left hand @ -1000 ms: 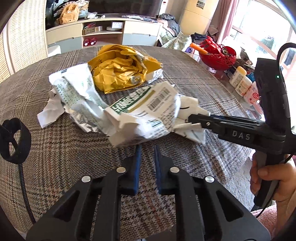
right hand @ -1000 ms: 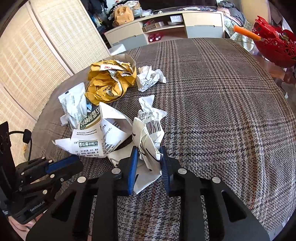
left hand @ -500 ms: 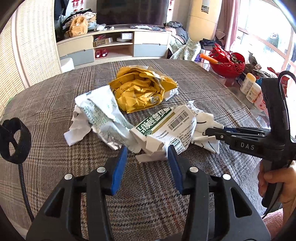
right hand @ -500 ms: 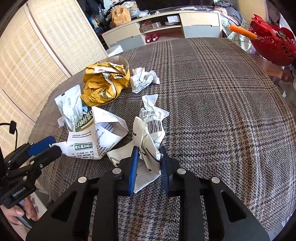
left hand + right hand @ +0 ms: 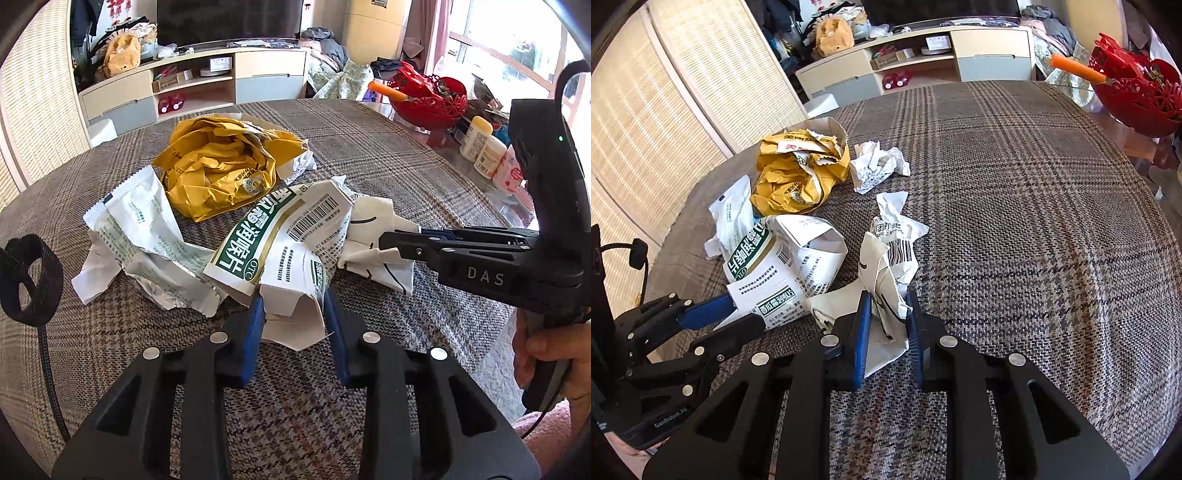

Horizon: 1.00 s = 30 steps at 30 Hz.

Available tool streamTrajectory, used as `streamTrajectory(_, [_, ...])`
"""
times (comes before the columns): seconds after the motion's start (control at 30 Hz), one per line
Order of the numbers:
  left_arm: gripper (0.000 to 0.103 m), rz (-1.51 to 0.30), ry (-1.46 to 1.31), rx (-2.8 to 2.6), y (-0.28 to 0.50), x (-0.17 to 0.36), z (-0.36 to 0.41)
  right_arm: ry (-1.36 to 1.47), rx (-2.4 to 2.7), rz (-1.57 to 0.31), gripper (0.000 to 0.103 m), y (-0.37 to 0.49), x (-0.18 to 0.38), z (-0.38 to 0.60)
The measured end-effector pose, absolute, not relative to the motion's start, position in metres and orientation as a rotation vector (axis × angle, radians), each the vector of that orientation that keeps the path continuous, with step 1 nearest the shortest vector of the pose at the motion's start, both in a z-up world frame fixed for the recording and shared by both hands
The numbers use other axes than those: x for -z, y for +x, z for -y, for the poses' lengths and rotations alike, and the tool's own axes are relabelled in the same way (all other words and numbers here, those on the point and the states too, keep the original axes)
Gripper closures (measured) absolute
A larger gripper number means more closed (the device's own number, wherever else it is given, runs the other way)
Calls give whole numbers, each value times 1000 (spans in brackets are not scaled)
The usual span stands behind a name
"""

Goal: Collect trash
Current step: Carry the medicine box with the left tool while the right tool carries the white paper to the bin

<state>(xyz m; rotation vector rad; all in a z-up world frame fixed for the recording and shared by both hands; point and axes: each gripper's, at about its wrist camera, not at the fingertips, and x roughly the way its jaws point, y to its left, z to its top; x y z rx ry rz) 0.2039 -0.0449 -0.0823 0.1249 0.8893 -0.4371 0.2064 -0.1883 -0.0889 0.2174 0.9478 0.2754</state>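
Crumpled trash lies on the plaid tablecloth (image 5: pixel 1034 221). My left gripper (image 5: pixel 293 306) is closing, and its blue pads press both sides of the lower flap of a crushed white-and-green carton (image 5: pixel 280 236). In the right wrist view the left gripper (image 5: pixel 744 312) comes in from the left onto that carton (image 5: pixel 775 266). My right gripper (image 5: pixel 888 299) is also closing, shut on a crumpled white paper (image 5: pixel 886 266). It reaches in from the right (image 5: pixel 388 242) onto the paper (image 5: pixel 380 229). A yellow paper bag (image 5: pixel 221 173) and a foil sachet (image 5: pixel 147 229) lie behind.
A small white paper ball (image 5: pixel 877 166) and a barcode scrap (image 5: pixel 897 236) lie near the yellow bag (image 5: pixel 798 173). A red basket (image 5: pixel 1134 92) and bottles (image 5: pixel 487 151) stand past the table's right edge. A person's hand (image 5: pixel 546 350) holds the right gripper.
The left gripper went from shut to wide open, moved forward, and now its jaws have come in on the carton's flap. The right gripper stayed on the white paper and tightened slightly.
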Motion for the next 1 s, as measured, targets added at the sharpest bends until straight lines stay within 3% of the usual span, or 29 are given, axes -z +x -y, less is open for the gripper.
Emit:
streamTrajectory(0.7, [79, -850, 84, 393, 127, 59, 31, 222, -337, -894, 92, 137, 66, 200])
streamTrajectory(1.0, [78, -872, 42, 383, 81, 63, 22, 269, -366, -982, 92, 112, 92, 201])
